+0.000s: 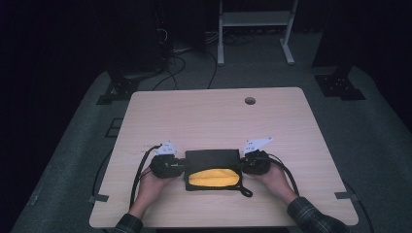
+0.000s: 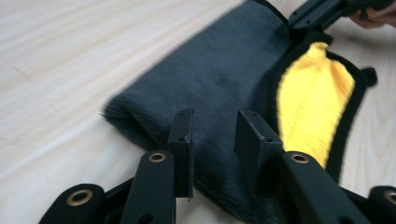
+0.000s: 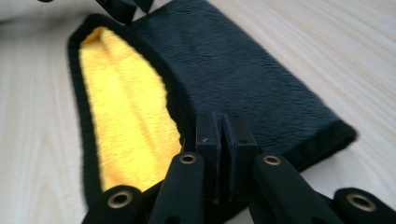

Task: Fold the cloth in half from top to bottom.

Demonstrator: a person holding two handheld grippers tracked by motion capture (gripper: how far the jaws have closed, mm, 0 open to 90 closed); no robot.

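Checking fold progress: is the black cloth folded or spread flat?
Folded: black cloth is doubled over, yellow lining exposed along the near edge.

A light wooden table (image 1: 218, 121) with rounded corners fills the middle of the high view, a round cable hole (image 1: 249, 101) near its far edge. It stands on grey carpet (image 1: 379, 145) — dim toward the edges. At the top centre, a white metal frame (image 1: 255, 29) rests on two long feet. Black cables (image 1: 180, 63) trail across the floor at upper left, beside a dark stand base (image 1: 116, 90); another base (image 1: 340, 85) sits at upper right. The far background is nearly black.
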